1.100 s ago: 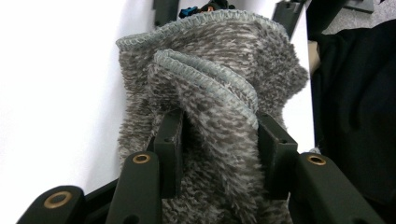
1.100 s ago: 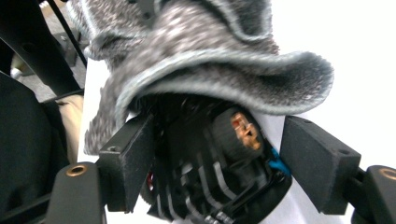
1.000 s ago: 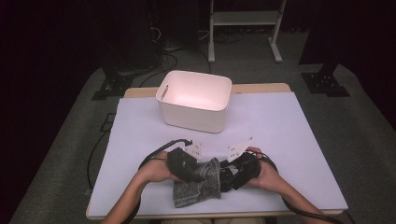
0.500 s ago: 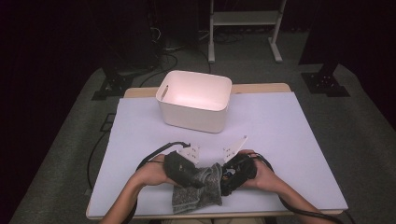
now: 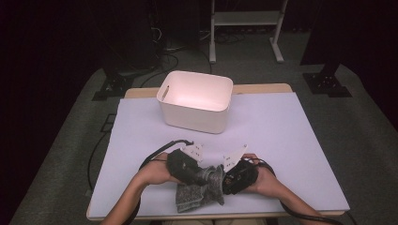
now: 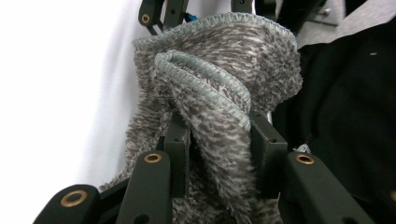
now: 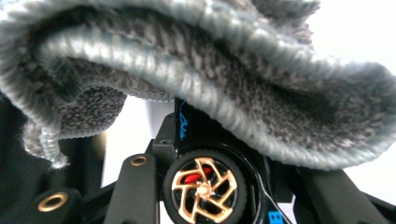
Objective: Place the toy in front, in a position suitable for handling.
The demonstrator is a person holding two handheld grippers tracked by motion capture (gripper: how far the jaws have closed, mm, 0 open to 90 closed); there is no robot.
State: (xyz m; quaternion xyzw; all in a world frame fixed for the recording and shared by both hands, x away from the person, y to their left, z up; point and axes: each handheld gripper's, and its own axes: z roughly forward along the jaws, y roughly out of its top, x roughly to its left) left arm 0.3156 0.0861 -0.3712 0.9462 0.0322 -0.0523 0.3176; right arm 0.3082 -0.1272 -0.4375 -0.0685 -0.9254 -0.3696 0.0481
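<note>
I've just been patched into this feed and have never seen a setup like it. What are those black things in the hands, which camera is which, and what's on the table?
No robot arm here: a person holds a two-jaw hand tool in each hand. The high view looks down from above the person's side; the left gripper and right gripper meet at the near edge of the table. The other two pictures come from cameras riding on each gripper, looking along its black jaws. Between them is a grey knitted cloth. The left jaws pinch a fold of it. The right jaws have just been closing; the cloth drapes over that gripper, but I cannot tell whether they grip it. Farther back stands a white bin.
</note>
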